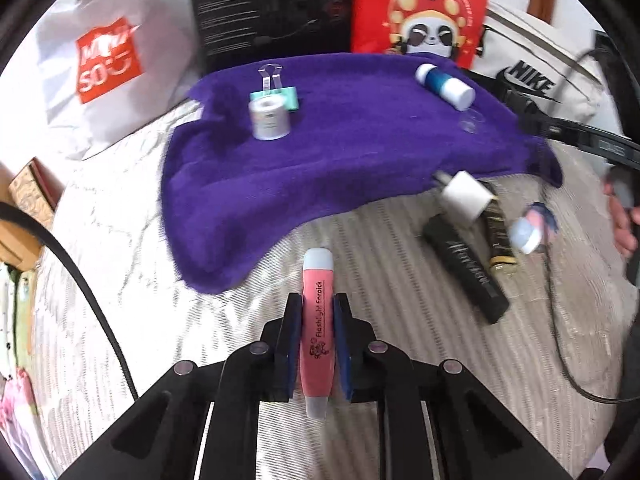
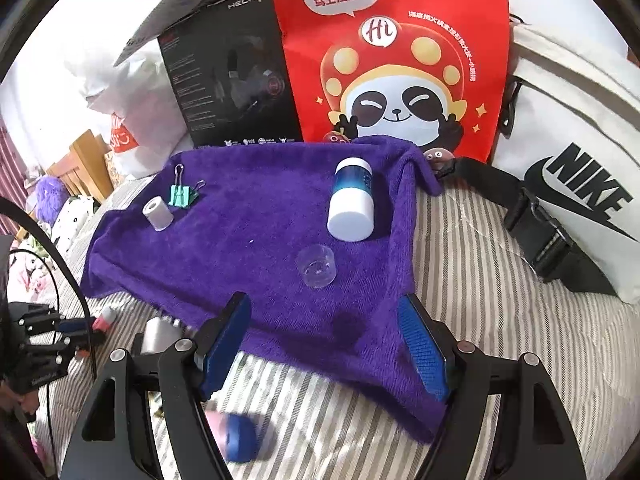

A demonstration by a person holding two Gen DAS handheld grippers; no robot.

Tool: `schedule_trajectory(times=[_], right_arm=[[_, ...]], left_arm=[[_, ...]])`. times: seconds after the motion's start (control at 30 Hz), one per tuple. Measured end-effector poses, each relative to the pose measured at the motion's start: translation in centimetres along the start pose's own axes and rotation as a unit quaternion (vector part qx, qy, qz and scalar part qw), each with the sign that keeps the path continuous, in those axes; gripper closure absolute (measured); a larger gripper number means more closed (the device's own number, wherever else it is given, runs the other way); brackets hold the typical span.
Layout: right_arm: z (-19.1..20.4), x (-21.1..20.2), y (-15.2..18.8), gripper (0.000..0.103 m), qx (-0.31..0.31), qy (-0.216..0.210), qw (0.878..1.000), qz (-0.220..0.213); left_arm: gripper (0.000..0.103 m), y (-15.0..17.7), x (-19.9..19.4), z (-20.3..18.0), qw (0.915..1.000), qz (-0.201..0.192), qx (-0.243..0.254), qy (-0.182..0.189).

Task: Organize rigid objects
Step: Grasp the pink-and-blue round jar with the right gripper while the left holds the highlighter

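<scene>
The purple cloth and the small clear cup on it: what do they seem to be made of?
Purple cloth: looks like soft plush or microfibre fabric, matte, with a fuzzy pile and folds at its edges. Small clear cup: probably transparent plastic, glossy; the purple shows through its wall and the rim catches light. Glass cannot be ruled out.

The white shopping bag (image 1: 108, 64) carries a red square reading "MINI SO". The black box (image 2: 228, 80) is marked "HECATE". The red bag (image 2: 392, 48) shows "Hi" and a speech bubble of Chinese characters. The cream bag (image 2: 572, 160) bears "NIKE". The pink pen (image 1: 317, 332) reads what looks like "Flashlight", the next word blurred.
</scene>
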State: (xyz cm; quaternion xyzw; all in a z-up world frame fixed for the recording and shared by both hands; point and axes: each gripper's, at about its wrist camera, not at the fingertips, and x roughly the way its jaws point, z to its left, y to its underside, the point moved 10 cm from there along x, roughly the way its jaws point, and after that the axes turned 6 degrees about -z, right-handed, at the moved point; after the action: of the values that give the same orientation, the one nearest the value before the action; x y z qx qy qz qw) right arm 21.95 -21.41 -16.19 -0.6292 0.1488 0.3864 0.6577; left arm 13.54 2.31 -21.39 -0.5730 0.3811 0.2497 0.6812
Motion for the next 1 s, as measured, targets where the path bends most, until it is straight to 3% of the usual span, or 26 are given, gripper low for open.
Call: schedule_trajectory(times=[0.23,0.43,0.63,0.83,0.9,1.0], right_arm=[[2.8,-3.2,3.0,0.028,-0.042,0.016,0.999,0.014],[4.0,-3.1,7.0,0.029,-0.051,0.025,0.997,0.051],[5.1,-2.8,7.9,0.031,-0.061,0.022,0.996,0.056],[5.6,-2.6,8.3,0.04,-0.083,0.033,0.995,0.054],[5.3,-2.5,8.3,0.047,-0.089,0.041,0.993,0.059],[5.1,-2.3,8.7,0.048,-0.097,0.043,0.992,0.071]], left_arm=[[0.087,-0.2,0.3,0.1,0.9998,-0.018,-0.008,0.002],[0.087,-0.3,0.3,0.1,0.9995,-0.026,-0.015,0.011],[0.087,-0.1,-0.1,0.2,0.9993,-0.031,-0.018,0.013],[0.087,-0.1,-0.1,0.2,0.9992,-0.032,-0.018,0.012],[0.087,-0.1,-0.1,0.1,0.9993,-0.032,-0.018,0.012],[0.087,0.0,-0.2,0.2,0.9992,-0.033,-0.018,0.012]])
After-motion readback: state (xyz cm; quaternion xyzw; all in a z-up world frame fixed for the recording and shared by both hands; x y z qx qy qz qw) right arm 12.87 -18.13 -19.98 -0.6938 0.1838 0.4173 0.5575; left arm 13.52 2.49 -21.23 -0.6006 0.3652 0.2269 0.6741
